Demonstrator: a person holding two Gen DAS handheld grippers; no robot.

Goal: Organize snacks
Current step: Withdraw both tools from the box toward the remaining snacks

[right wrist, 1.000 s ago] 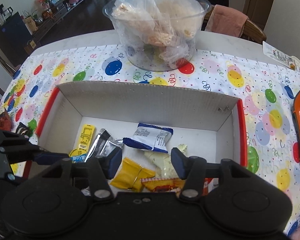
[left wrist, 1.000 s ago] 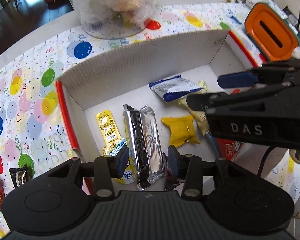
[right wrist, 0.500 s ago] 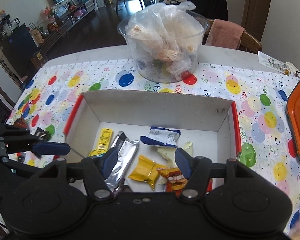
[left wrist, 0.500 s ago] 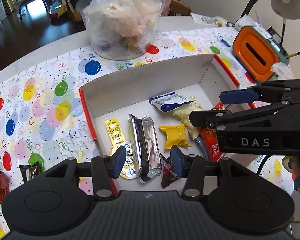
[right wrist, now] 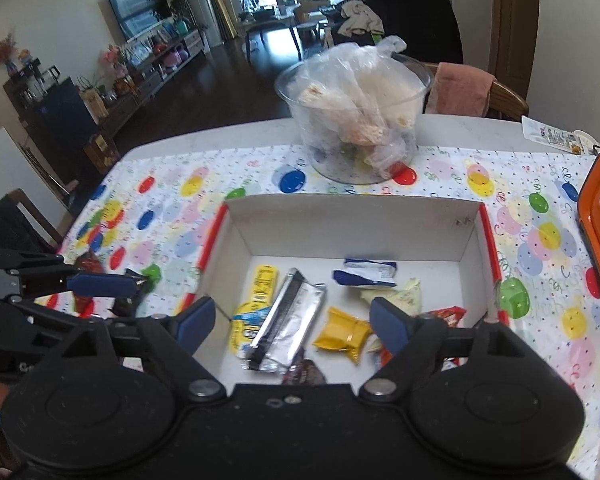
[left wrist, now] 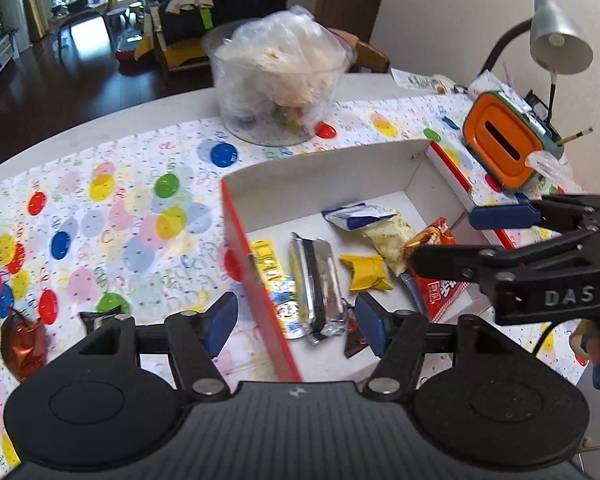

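A white cardboard box [left wrist: 320, 176] with red edges holds several snacks: a yellow stick packet [left wrist: 266, 260], a silver bar [left wrist: 316, 280], a yellow candy [left wrist: 366, 272], a blue-white packet [left wrist: 354, 216] and a red packet [left wrist: 436, 276]. My left gripper [left wrist: 296, 322] hovers above the box's near left wall, its jaws opening with nothing gripped. My right gripper [right wrist: 293, 320] hangs over the near side of the box [right wrist: 352, 224], its jaws also opening and empty. A red foil snack [left wrist: 24, 344] and a dark wrapper [left wrist: 96, 318] lie on the tablecloth left of the box.
A clear plastic bowl [left wrist: 278, 96] with bagged snacks stands behind the box. An orange-lidded container [left wrist: 500, 142] and a desk lamp [left wrist: 560, 40] are at the right. A chair with a pink cloth [right wrist: 460, 88] is beyond the table's far edge.
Both grippers have risen and drawn back from the box, and their jaws have widened. The silver bar that was between the left fingers lies free in the box.
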